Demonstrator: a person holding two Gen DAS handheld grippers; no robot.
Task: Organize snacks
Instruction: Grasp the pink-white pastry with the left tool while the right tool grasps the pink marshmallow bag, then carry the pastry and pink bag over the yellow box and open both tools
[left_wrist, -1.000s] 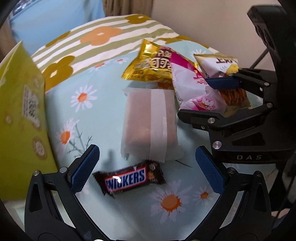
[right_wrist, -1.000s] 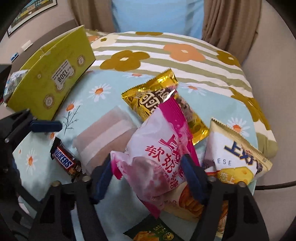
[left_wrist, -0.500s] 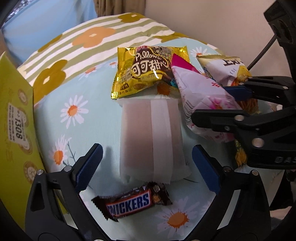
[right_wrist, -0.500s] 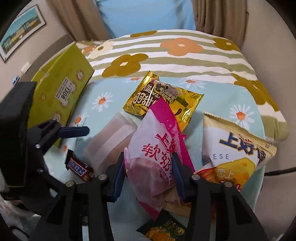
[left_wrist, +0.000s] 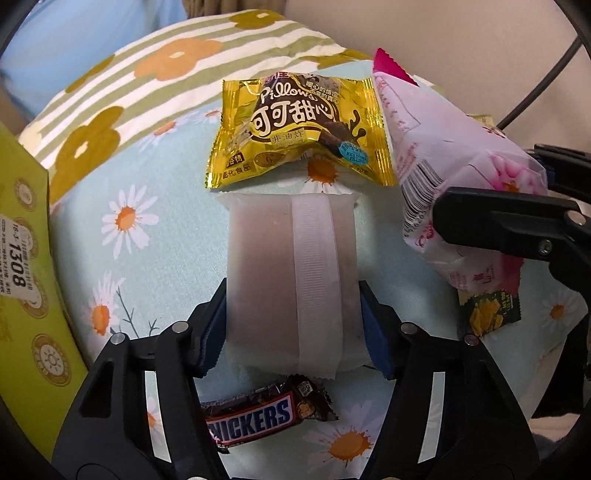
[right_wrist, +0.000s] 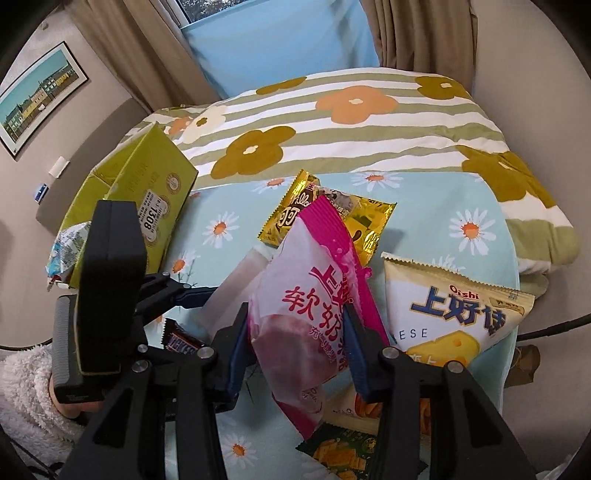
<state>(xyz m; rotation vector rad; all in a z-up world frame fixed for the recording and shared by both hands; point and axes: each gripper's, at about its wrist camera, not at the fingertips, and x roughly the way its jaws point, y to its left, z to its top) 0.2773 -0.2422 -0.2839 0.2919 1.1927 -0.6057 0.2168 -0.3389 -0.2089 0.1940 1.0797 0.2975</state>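
Note:
A frosted packet with a white seam (left_wrist: 291, 258) lies on the daisy-print bedspread (left_wrist: 147, 206). My left gripper (left_wrist: 291, 295) straddles its near end, jaws closing, with the blue pads against both its sides. My right gripper (right_wrist: 295, 317) is shut on a pink and white snack bag (right_wrist: 314, 295) and holds it tilted above the bed. That pink bag (left_wrist: 443, 147) also shows at the right of the left wrist view. A gold cocoa packet (left_wrist: 299, 125) lies just beyond the frosted one. A Snickers bar (left_wrist: 258, 413) lies under my left gripper.
A yellow-green cardboard box (right_wrist: 147, 206) stands open at the left with a blue and white packet (right_wrist: 68, 247) in it. A cheese snack bag (right_wrist: 454, 317) and a small dark green packet (right_wrist: 340, 450) lie at the right. A sleeve holds the left gripper.
My left gripper went forward past the Snickers bar and its jaws narrowed onto the frosted packet. My right gripper shut on the pink bag, rolled and lifted it off the pile.

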